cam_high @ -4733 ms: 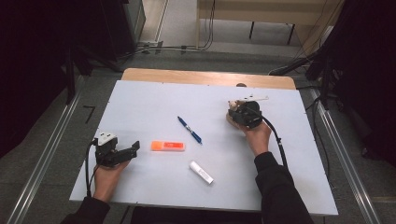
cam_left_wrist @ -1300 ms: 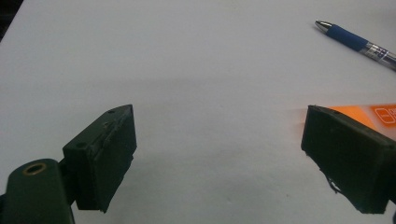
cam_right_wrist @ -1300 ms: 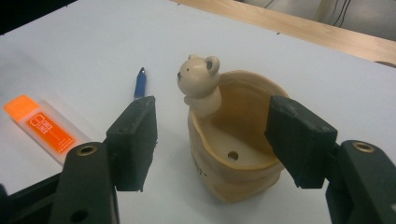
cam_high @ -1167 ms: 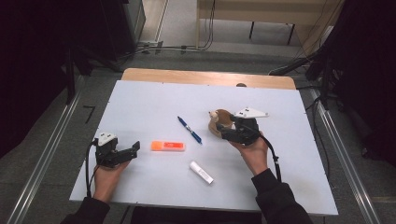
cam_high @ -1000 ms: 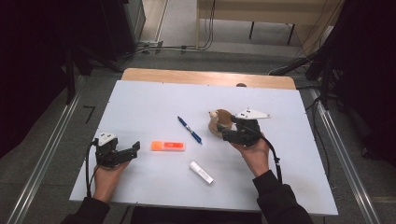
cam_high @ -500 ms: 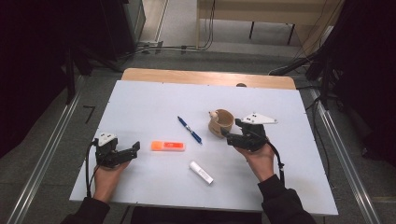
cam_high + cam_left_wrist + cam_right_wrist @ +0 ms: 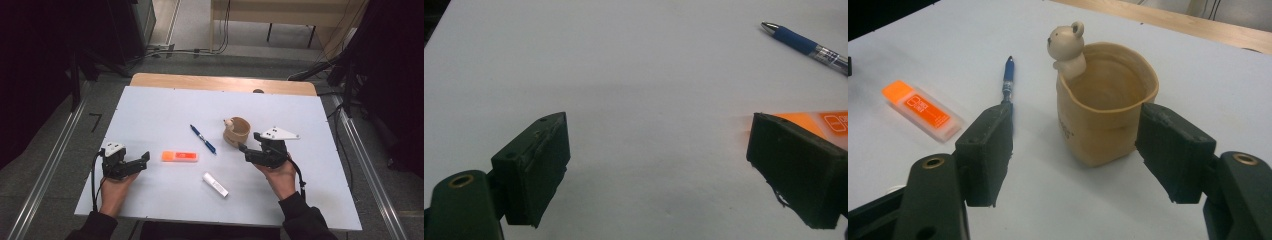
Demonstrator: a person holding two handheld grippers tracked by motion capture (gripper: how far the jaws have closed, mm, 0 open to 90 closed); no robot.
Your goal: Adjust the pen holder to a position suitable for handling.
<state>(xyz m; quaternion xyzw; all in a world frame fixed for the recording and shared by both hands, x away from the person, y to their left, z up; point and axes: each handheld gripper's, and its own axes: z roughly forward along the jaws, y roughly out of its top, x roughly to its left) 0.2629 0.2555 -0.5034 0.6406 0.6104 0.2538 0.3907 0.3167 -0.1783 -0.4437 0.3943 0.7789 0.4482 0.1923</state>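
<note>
On the white table [image 7: 150, 110], a tan cup [image 7: 237, 131] with a small bear figure stands upright beside a blue pen [image 7: 203, 139]. Just behind it, the right gripper [image 7: 1075, 145] gapes wide, gripping nothing. The left gripper [image 7: 656, 165] rests open near an orange case [image 7: 180, 156].

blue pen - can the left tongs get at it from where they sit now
Probably yes. The left tongs stand open near the table's left edge, and the blue pen lies flat in the open. The orange case lies between them, slightly off the straight line, so the hand would likely pass over or behind it.
</note>
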